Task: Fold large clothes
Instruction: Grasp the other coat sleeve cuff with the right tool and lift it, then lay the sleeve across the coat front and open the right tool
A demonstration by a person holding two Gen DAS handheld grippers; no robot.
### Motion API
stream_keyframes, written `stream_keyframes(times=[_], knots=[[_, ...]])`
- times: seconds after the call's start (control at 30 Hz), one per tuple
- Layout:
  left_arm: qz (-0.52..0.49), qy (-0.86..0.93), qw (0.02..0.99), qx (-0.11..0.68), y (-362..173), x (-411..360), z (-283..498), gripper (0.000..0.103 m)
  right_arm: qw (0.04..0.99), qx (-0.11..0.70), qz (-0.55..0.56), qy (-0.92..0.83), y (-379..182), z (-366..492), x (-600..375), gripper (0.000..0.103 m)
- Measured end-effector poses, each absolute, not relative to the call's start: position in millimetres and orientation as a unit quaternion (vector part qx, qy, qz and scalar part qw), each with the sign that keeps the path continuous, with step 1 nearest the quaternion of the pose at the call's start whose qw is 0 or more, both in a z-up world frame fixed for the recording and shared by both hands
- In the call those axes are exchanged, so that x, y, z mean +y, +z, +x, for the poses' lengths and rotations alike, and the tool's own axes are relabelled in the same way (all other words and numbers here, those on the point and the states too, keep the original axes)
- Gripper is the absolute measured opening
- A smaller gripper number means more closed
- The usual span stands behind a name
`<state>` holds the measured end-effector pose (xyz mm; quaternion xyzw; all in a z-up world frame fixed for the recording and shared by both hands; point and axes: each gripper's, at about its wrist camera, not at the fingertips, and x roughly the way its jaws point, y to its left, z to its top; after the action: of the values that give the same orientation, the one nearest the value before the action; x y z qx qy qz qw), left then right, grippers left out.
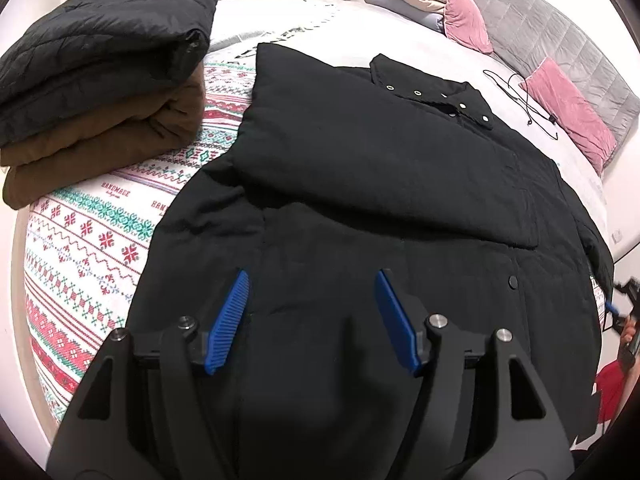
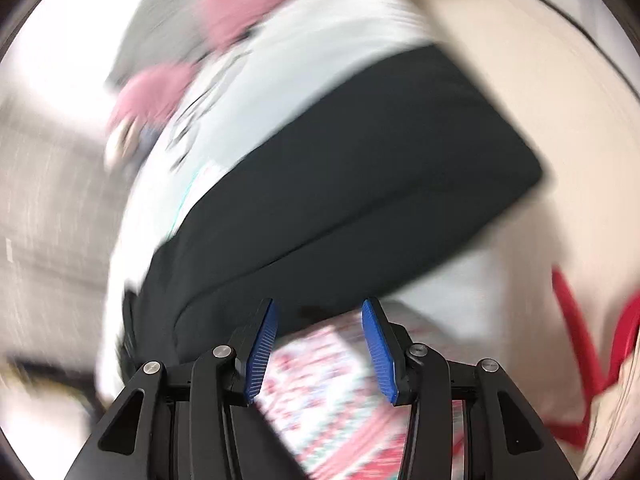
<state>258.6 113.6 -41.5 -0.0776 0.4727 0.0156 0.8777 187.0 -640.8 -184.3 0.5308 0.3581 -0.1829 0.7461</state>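
A large black padded coat [image 1: 360, 208] lies spread on the bed, collar with metal snaps at the far end, one sleeve folded across its chest. My left gripper [image 1: 312, 280] hovers over the coat's lower part, blue pads apart, nothing between them. In the blurred right wrist view the coat [image 2: 340, 184] shows as a dark band over the bed. My right gripper [image 2: 319, 308] is above the coat's near edge and the patterned blanket [image 2: 320, 380], jaws apart with nothing between them. The right gripper [image 1: 614, 308] peeks in at the right edge of the left wrist view.
A stack of folded clothes, black over brown [image 1: 100, 96], sits at the bed's far left on the patterned blanket [image 1: 92, 248]. Pink pillows [image 1: 568, 112], a thin cable [image 1: 528, 100] and a grey headboard [image 1: 560, 40] lie beyond the coat. Something red [image 2: 584, 360] is at the right.
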Motion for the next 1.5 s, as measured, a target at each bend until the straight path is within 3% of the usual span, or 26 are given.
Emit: stream_keyframes(times=[0.43, 0.47, 0.5, 0.57, 0.7, 0.8, 0.9, 1.13, 1.3, 1.5], knots=[[-0.084, 0.007, 0.876, 0.476, -43, 108, 256, 0.067, 0.694, 0.237, 0.655, -0.183, -237, 160, -711, 0.046], [-0.082, 0.009, 0.876, 0.475, -43, 108, 256, 0.067, 0.694, 0.23, 0.657, -0.185, -239, 159, -716, 0.043], [-0.081, 0.01, 0.876, 0.475, -44, 109, 255, 0.067, 0.7, 0.222, 0.653, -0.186, -237, 160, -715, 0.033], [-0.081, 0.015, 0.878, 0.472, -43, 111, 254, 0.067, 0.718, 0.211, 0.635, -0.194, -225, 158, -714, 0.014], [-0.091, 0.018, 0.881, 0.464, -37, 119, 254, 0.067, 0.795, 0.142, 0.554, -0.203, -151, 152, -698, 0.006], [-0.097, 0.022, 0.879, 0.466, -38, 125, 256, 0.067, 0.817, 0.15, 0.51, -0.224, -128, 158, -689, 0.006], [-0.106, 0.031, 0.876, 0.47, -38, 133, 255, 0.067, 0.793, 0.193, 0.514, -0.263, -144, 162, -690, 0.006], [-0.137, 0.035, 0.877, 0.459, -25, 150, 250, 0.067, 0.854, 0.128, 0.442, -0.241, -78, 166, -652, 0.006], [-0.151, 0.035, 0.876, 0.457, -21, 154, 250, 0.067, 0.922, 0.102, 0.33, -0.174, -8, 190, -573, 0.006], [-0.159, 0.041, 0.876, 0.453, -17, 162, 249, 0.067, 0.972, 0.107, 0.196, -0.067, 37, 233, -435, 0.006]])
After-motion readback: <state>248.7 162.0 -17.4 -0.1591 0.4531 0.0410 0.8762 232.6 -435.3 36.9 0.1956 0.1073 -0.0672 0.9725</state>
